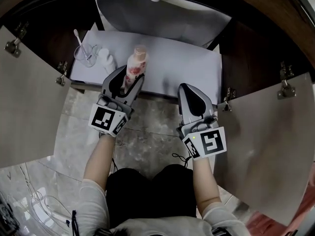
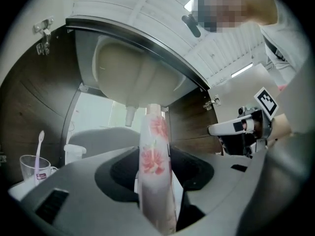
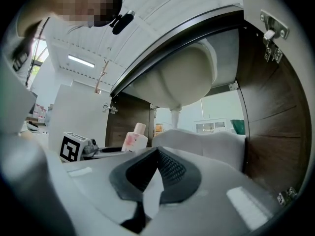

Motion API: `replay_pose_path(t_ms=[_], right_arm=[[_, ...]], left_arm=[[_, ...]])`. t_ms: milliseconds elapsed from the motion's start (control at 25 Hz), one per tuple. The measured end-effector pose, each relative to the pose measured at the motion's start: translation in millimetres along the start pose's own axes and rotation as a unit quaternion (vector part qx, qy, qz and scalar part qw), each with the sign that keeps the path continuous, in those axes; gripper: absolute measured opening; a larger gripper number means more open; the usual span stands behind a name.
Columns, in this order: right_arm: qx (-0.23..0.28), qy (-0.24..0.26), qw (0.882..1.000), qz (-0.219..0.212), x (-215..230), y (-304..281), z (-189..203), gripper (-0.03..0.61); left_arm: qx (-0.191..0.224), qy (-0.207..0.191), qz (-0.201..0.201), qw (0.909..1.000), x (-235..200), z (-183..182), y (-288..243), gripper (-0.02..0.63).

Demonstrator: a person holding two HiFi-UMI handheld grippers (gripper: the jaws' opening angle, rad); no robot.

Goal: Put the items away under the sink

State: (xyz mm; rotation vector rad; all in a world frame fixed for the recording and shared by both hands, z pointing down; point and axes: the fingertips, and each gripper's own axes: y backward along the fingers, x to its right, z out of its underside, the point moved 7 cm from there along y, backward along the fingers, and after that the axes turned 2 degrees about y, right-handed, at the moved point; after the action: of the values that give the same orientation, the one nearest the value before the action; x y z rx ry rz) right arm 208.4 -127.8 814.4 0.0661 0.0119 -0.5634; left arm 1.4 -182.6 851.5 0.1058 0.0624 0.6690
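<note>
A tall pink bottle with a red flower print [image 1: 137, 62] [image 2: 154, 149] stands upright between the jaws of my left gripper [image 1: 129, 80] [image 2: 155, 183], which is shut on it. It is held just over the front edge of the white cabinet floor [image 1: 187, 63] under the sink. The bottle also shows in the right gripper view [image 3: 133, 138]. My right gripper [image 1: 190, 89] [image 3: 157, 151] is shut with nothing in it, at the front edge of the cabinet, to the right of the bottle.
A clear cup with a toothbrush [image 1: 83, 53] [image 2: 35, 165] and a small white bottle [image 1: 107, 61] [image 2: 74, 153] stand at the cabinet's left. The sink bowl [image 1: 157, 14] [image 3: 172, 77] hangs overhead. Both cabinet doors, left [image 1: 24, 97] and right [image 1: 270, 141], are swung open.
</note>
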Motion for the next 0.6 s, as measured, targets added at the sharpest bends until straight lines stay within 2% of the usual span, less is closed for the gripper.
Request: replay_pose_path(t_ms=[160, 280, 600], right_arm=[[-0.005, 0.007, 1.0, 0.003, 4, 3, 3, 0.011], [-0.01, 0.012, 1.0, 0.006, 6, 5, 5, 0.011], [-0.012, 0.004, 1.0, 0.005, 11, 5, 13, 0.011]], left_arm=[[0.009, 0.001, -0.009, 0.9999, -4, 12, -16, 0.205], [0.011, -0.016, -0.01, 0.9998, -5, 20, -25, 0.204], [-0.007, -0.031, -0.015, 0.9994, 1, 47, -22, 0.206]])
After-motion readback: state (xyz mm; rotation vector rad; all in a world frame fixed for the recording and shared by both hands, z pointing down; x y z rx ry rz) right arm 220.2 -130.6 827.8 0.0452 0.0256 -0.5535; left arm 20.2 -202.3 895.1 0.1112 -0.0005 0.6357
